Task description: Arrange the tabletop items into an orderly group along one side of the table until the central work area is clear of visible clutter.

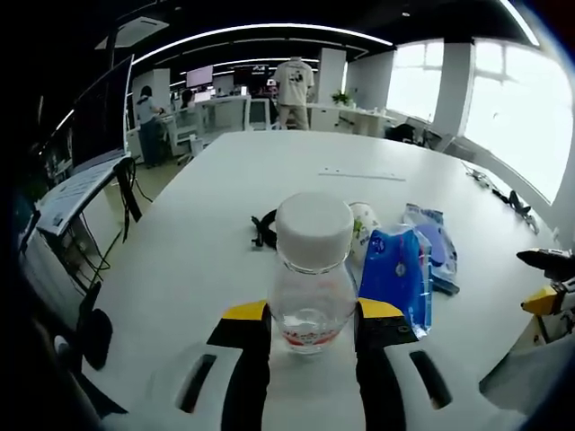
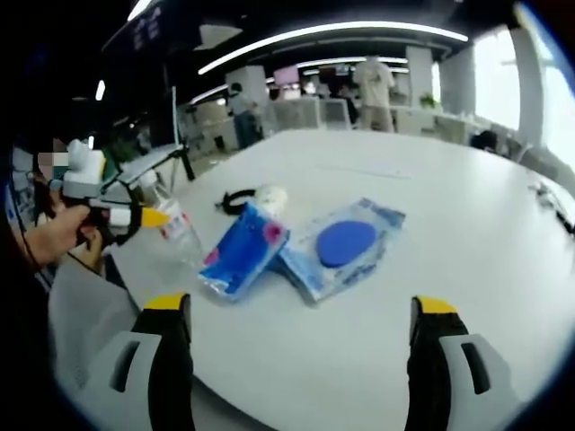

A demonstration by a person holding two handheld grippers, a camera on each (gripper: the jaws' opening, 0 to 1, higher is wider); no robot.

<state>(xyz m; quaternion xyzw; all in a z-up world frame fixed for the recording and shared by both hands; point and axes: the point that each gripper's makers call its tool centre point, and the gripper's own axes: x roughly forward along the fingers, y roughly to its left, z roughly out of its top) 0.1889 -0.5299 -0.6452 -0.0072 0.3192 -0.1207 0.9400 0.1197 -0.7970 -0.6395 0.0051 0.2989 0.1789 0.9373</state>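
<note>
A clear plastic bottle point(image 1: 312, 292) with a white cap sits between the yellow-tipped jaws of my left gripper point(image 1: 313, 316), which is shut on its body. In the right gripper view the same bottle point(image 2: 182, 237) leans in that gripper point(image 2: 151, 218), held by a person's hand at the table's left edge. Beside it lie a blue tissue pack point(image 2: 241, 251), a clear bag with a blue disc point(image 2: 344, 244), a black band point(image 2: 235, 199) and a small white round thing point(image 2: 270, 198). My right gripper point(image 2: 301, 355) is open above the near table edge, with nothing between its jaws.
The white table point(image 1: 269, 171) stretches far back, with a thin strip point(image 1: 362, 175) lying on its far part. The tissue pack point(image 1: 395, 274) and bag point(image 1: 437, 247) lie just right of the bottle. My right gripper point(image 1: 546, 280) shows at the far right. People stand at desks behind.
</note>
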